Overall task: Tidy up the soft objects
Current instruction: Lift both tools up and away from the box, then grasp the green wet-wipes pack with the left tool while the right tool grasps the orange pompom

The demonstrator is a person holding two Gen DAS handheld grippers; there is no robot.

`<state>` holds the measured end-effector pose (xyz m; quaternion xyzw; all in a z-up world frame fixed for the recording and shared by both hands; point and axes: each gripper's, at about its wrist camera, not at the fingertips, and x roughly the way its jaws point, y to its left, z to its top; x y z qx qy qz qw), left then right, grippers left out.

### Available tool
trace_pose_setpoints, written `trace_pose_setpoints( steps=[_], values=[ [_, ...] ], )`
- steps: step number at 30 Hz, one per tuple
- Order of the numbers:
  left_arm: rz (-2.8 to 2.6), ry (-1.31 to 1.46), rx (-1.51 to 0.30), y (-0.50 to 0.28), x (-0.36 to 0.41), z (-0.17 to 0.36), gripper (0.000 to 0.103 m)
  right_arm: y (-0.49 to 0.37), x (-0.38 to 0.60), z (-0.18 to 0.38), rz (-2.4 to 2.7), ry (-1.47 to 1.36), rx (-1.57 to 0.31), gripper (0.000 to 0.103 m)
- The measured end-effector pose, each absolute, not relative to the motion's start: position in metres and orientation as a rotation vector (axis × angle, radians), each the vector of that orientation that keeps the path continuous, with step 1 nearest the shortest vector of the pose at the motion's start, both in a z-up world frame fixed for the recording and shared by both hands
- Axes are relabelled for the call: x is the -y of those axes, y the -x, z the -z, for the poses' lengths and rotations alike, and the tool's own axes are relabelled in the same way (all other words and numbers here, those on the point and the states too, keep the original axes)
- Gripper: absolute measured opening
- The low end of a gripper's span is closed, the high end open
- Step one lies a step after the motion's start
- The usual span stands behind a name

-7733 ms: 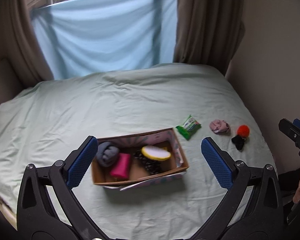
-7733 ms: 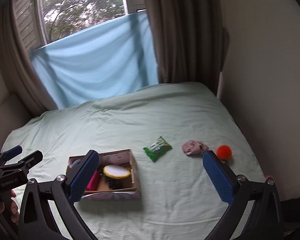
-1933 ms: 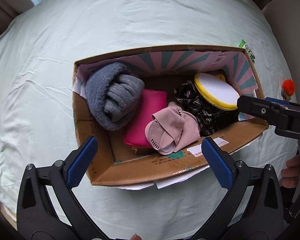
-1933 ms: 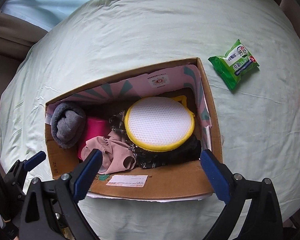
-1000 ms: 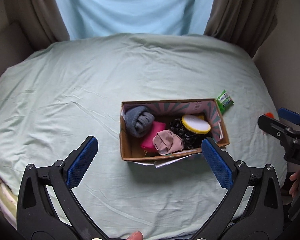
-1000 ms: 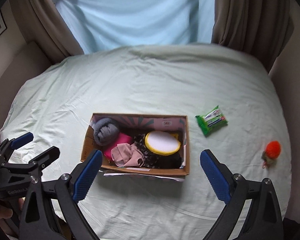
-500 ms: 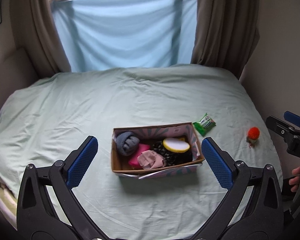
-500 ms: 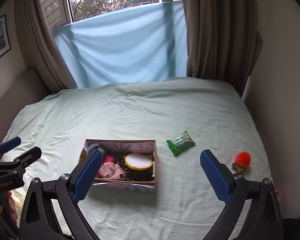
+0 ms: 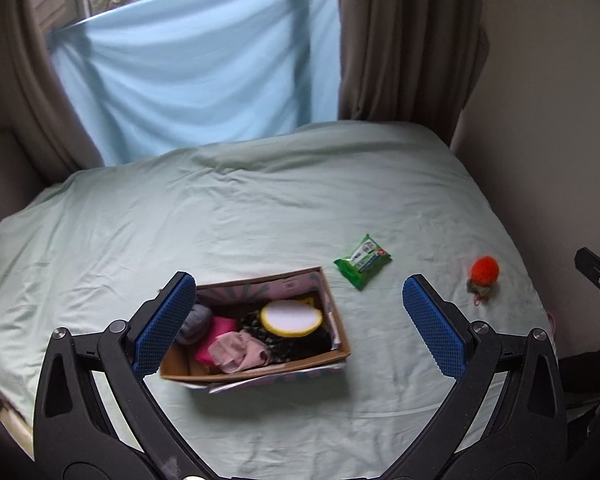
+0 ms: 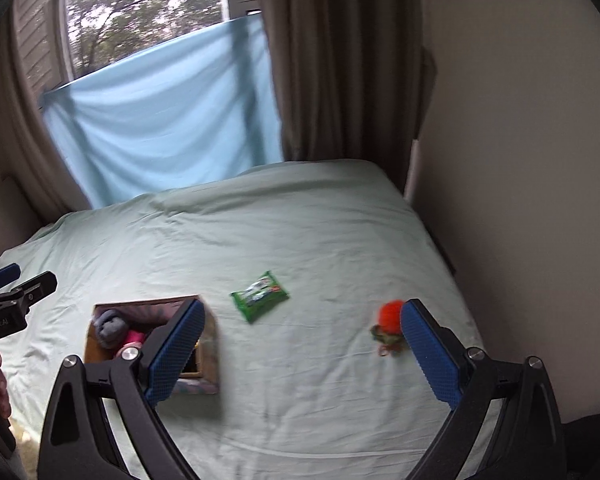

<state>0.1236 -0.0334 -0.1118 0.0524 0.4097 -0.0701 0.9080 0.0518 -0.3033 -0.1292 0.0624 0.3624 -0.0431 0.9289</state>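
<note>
A cardboard box (image 9: 260,368) sits on the pale green bed. It holds a grey rolled sock (image 9: 196,322), a pink item (image 9: 220,330), a dusty-pink cloth (image 9: 238,352), a dark patterned cloth and a yellow-rimmed white pad (image 9: 291,318). A green tissue pack (image 9: 362,261) and an orange pom-pom (image 9: 485,269) lie on the sheet to the box's right. My left gripper (image 9: 300,320) is open and empty, raised above the box. My right gripper (image 10: 300,350) is open and empty, raised between the box (image 10: 208,344) and the pom-pom (image 10: 390,314), behind the tissue pack (image 10: 260,290).
The bed (image 9: 260,208) fills the view, with a beige wall (image 10: 520,160) close on the right. A blue cloth (image 9: 204,72) and brown curtains (image 9: 400,40) hang at the window behind. The bed's front edge lies below the grippers.
Both grippers have lifted and pulled back from the box since 1.9 s ago, then swung right. The dusty-pink cloth, on the sheet 7.7 s ago, now lies in the box.
</note>
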Motion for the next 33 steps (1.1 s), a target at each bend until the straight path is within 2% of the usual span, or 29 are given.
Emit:
trace_pose_setpoints(
  steps=[11, 18, 24, 33],
  values=[
    [0.321, -0.217, -1.001, -0.227, 0.126, 0.196, 0.103, -0.088, 0.392, 0.19, 0.237, -0.271, -0.82, 0.097],
    [0.407, -0.345, -1.127, -0.291, 0.181, 0.287, 0.103, -0.123, 0.434, 0.255, 0.306, -0.383, -0.881, 0.097],
    [0.405, -0.438, -1.238, -0.327, 0.203, 0.366, 0.103, -0.155, 0.462, 0.316, 0.36, -0.455, -0.932, 0.097],
    [0.412, -0.557, -1.328, -0.366, 0.22, 0.452, 0.1, -0.189, 0.474, 0.394, 0.375, -0.494, -1.025, 0.097]
  ],
)
